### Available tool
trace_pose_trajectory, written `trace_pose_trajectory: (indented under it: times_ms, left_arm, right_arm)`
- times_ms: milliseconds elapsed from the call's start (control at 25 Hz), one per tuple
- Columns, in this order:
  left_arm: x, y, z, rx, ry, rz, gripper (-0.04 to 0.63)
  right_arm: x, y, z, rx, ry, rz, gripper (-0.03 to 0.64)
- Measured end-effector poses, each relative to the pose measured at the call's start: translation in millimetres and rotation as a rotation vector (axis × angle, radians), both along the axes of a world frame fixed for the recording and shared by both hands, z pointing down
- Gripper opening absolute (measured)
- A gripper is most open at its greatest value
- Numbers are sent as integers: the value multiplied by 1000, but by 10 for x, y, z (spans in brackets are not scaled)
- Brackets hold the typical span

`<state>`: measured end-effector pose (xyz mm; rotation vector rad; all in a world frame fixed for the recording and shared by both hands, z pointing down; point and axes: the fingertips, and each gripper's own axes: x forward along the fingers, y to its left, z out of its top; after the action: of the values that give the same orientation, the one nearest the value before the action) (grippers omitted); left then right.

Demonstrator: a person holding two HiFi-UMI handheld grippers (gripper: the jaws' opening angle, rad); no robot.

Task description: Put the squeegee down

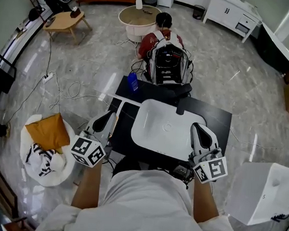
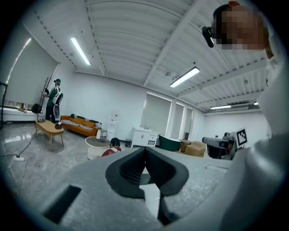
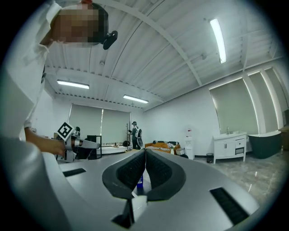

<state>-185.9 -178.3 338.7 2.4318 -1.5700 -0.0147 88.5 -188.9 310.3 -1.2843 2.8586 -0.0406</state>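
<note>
1. The slim white T-shaped squeegee (image 1: 128, 102) could slide off. Its blade lies across the far left corner of the black rectangular table (image 1: 219, 121), and the blade's left end seems to reach that edge or pass it; I cannot tell which. A nudge there would likely tip it onto the floor (image 1: 88, 73).

2. The left tongs (image 1: 109, 116) are the likeliest cause. In the head view they hang right over the squeegee's handle, which runs from the blade toward the person. A low swing sideways could catch the handle. Lifting clear first would be safer.

3. The small blue plastic bottle (image 1: 133, 80) stands at the table's far edge, just beyond the blade. If the squeegee were pushed forward, it could topple the bottle.

4. Both tongs are closed and empty. The left gripper view shows the left tongs (image 2: 145, 149) with pads pressed together on nothing. The right tongs (image 3: 145, 151) look the same in the right gripper view.

5. The squeegee rests flat on the table, left of the glossy white rounded basin (image 1: 166, 126). It lies below and beside the left tongs and is not held. The right tongs (image 1: 199, 128) hover well apart from it, over the basin's right rim. To my eye the squeegee is already down.
</note>
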Motion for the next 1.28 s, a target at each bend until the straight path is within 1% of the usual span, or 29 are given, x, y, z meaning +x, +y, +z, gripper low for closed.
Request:
trace_pose_trajectory:
  times_ms: [160, 280, 560, 760, 920, 1280]
  left_arm:
    - [170, 178, -132, 97, 13, -15, 17]
    - [322, 282, -162, 127, 19, -16, 17]
    - [541, 384, 44, 90, -20, -6, 15]
    - [590, 414, 49, 92, -1, 13, 17]
    - [674, 418, -10, 103, -5, 29, 17]
    - [764, 471, 118, 71, 14, 44, 17]
  right_arm:
    - [254, 63, -34, 6, -9, 30, 15]
    - [386, 146, -34, 3, -13, 41, 14]
    - [518, 263, 83, -19, -30, 41, 14]
    - [492, 320, 126, -28, -30, 25, 14]
    - [466, 326, 150, -52, -62, 12, 14]
    - [443, 351, 264, -67, -46, -22, 14]
